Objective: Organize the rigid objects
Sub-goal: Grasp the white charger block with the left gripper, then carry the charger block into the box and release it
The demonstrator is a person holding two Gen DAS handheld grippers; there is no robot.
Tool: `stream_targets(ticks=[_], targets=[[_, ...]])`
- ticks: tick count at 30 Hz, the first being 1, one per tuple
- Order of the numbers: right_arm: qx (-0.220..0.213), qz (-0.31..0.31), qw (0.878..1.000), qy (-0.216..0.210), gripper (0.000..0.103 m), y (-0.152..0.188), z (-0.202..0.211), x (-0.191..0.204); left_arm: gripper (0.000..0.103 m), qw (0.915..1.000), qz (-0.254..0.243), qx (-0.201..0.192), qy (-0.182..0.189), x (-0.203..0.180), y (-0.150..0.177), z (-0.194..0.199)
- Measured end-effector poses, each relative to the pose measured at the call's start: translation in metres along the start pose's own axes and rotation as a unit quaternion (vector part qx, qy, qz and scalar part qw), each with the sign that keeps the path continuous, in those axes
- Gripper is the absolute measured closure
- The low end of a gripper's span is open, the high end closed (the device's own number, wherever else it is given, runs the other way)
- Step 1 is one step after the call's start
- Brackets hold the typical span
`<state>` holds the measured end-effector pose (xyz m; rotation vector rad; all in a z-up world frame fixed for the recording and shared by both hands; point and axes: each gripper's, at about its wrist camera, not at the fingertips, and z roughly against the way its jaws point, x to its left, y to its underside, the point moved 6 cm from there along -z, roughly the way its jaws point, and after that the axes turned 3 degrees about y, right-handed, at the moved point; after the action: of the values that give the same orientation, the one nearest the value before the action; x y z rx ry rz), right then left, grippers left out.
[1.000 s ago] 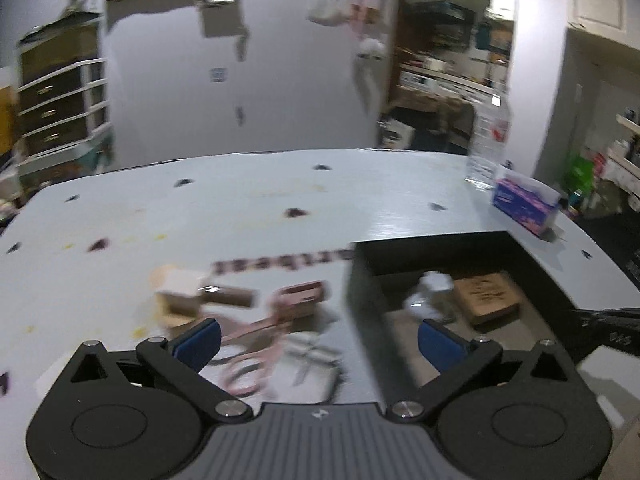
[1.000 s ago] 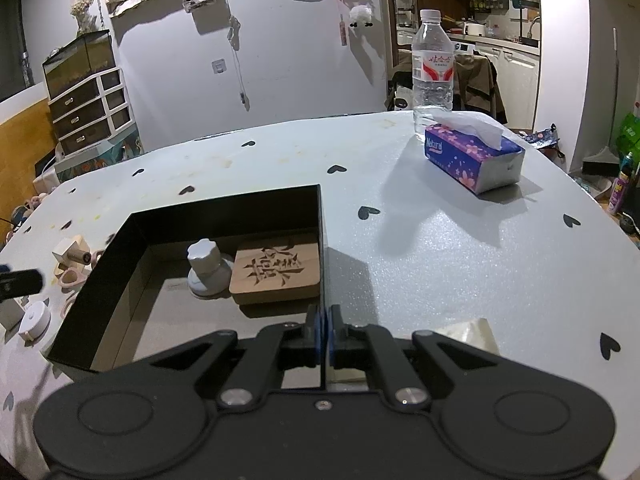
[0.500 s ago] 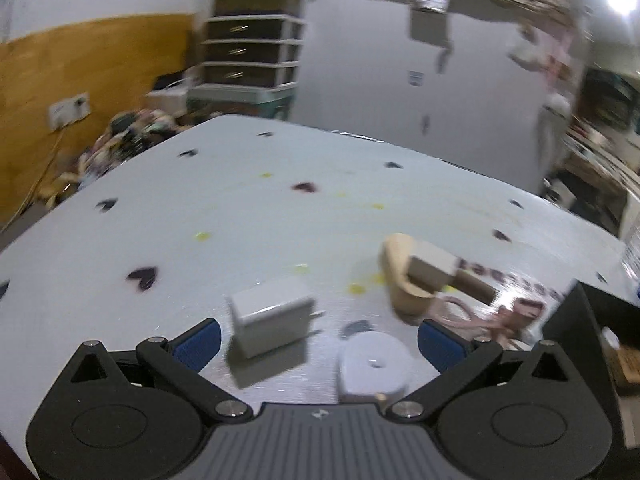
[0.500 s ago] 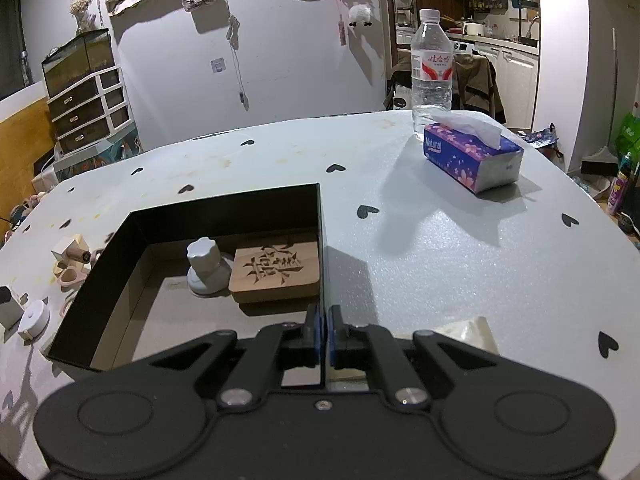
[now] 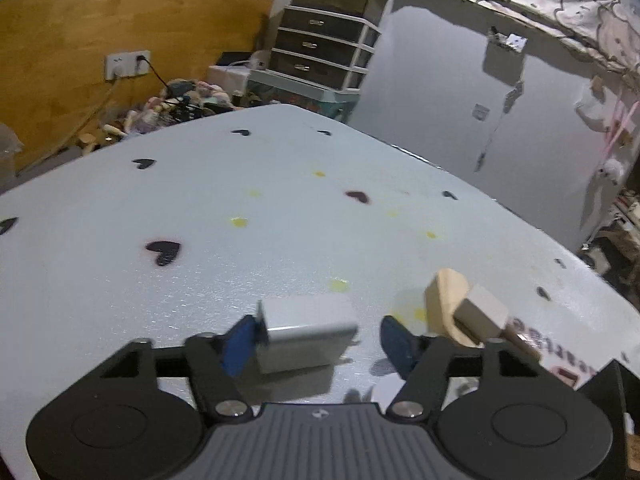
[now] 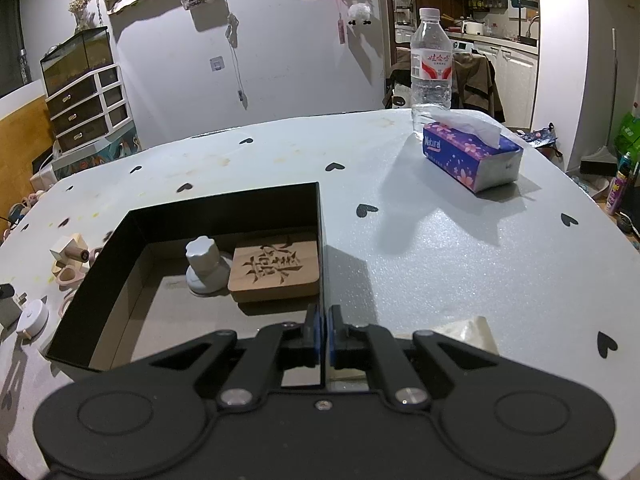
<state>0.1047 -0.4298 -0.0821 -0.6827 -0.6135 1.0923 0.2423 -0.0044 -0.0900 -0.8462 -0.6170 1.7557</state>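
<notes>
between the closing jaws of the left gripper (image 5: pixel 316 338) on the counter (image 5: pixel 208 216) sits a white charger block (image 5: pixel 306 330), touching only the left pad. an off-centre squeeze could twist it away. right gripper (image 6: pixel 323 330) stays clenched on the black box (image 6: pixel 320 216) wall.

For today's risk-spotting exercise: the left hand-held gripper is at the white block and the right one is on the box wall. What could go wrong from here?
1. The left hand-held gripper is closing on the white block off-centre: one pad touches, the other is clear, so the block may twist or slide.
2. The wooden piece lies close beside and could be knocked.
3. The right hand-held gripper pinches the black box by its thin wall, which may bend or tip.
</notes>
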Motion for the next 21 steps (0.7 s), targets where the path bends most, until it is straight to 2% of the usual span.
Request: stream_targets(ticks=[1, 10, 16, 21], targets=[[0.001, 0.000, 1.000, 0.000, 0.099, 0.000, -0.001, 0.000, 0.048, 1.0000, 0.000, -0.002, -0.005, 0.002, 0.000, 0.000], [0.005, 0.003, 1.000, 0.003, 0.099, 0.000, -0.003, 0.000, 0.048, 0.9999, -0.014, 0.005, 0.006, 0.000, 0.000, 0.001], [0.004, 0.009, 1.000, 0.005, 0.099, 0.000, -0.003, 0.001, 0.049, 0.9965, -0.024, 0.032, 0.073, -0.023, 0.002, 0.010], [0.004, 0.010, 1.000, 0.005, 0.099, 0.000, -0.002, 0.001, 0.049, 0.9854, -0.056, 0.045, 0.155, -0.068, 0.000, 0.028]])
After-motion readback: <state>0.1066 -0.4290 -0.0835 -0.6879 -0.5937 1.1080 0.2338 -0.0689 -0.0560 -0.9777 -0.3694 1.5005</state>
